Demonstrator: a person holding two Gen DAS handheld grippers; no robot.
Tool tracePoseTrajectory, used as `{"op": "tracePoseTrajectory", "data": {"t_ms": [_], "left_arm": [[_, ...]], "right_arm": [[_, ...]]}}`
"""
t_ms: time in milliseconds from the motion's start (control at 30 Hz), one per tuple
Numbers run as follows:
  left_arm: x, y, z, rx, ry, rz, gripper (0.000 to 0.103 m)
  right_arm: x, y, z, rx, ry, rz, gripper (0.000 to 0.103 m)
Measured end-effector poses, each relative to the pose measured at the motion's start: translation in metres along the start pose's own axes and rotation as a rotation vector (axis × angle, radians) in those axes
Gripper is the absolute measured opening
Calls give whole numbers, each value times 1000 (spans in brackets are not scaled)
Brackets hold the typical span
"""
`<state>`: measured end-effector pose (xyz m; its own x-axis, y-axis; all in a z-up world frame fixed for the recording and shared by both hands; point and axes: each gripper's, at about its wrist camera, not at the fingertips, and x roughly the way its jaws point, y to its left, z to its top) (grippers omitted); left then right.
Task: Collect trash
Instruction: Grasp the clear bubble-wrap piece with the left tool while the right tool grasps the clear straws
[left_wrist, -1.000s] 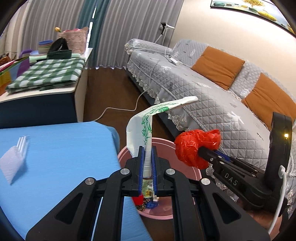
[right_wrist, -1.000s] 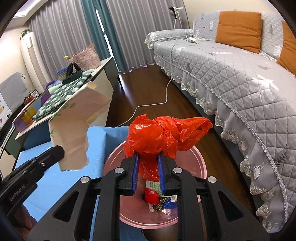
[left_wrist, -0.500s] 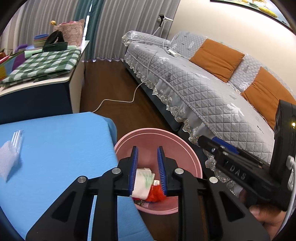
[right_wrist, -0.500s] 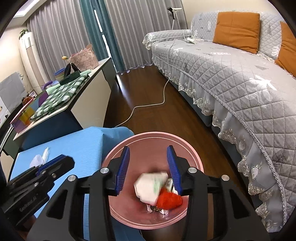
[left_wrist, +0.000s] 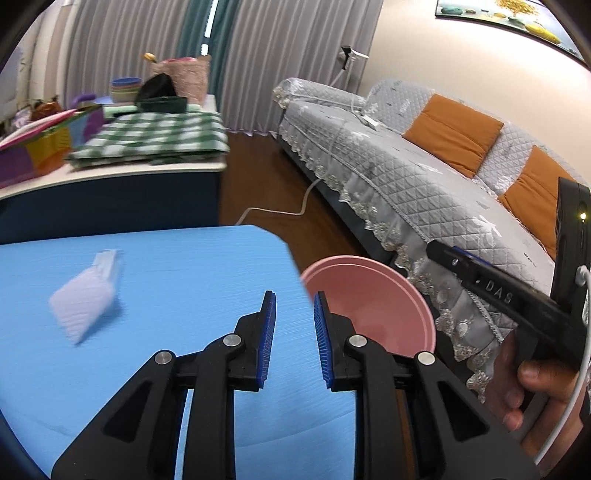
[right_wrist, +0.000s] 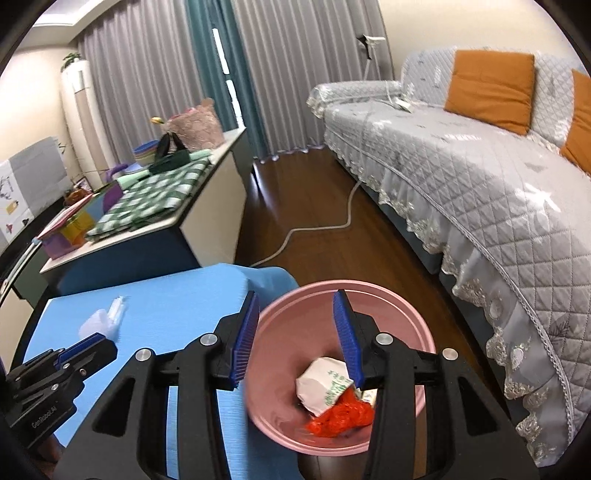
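A pink bin (right_wrist: 343, 317) stands on the floor at the right edge of the blue table (right_wrist: 166, 306). In it lie a white paper carton with green print (right_wrist: 321, 386) and a red plastic bag (right_wrist: 340, 415). My right gripper (right_wrist: 295, 332) is open and empty above the bin. My left gripper (left_wrist: 293, 332) is open and empty over the table's right edge, beside the bin (left_wrist: 373, 295). A clear plastic wrapper (left_wrist: 86, 301) lies on the table to the left; it also shows in the right wrist view (right_wrist: 101, 319).
A grey quilted sofa (right_wrist: 480, 177) with orange cushions runs along the right. A white cable (right_wrist: 314, 229) lies on the wood floor. A cluttered side counter (left_wrist: 110, 147) stands behind the table.
Both grippers let go: the carton and red bag dropped into the pink bin. The left gripper has swung left, back over the table towards the wrapper. The right gripper opened wider.
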<state>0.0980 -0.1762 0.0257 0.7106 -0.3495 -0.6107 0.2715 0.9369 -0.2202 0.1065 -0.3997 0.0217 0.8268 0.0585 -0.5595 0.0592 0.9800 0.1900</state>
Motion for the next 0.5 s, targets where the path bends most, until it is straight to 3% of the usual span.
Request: {"op": "tracePoseTrajectory", "data": {"t_ms": [500], "left_arm": [[-45,116,-36,-130,-31,202,22]], "right_arm": [[0,77,-6,-92,-11,115,38]]}}
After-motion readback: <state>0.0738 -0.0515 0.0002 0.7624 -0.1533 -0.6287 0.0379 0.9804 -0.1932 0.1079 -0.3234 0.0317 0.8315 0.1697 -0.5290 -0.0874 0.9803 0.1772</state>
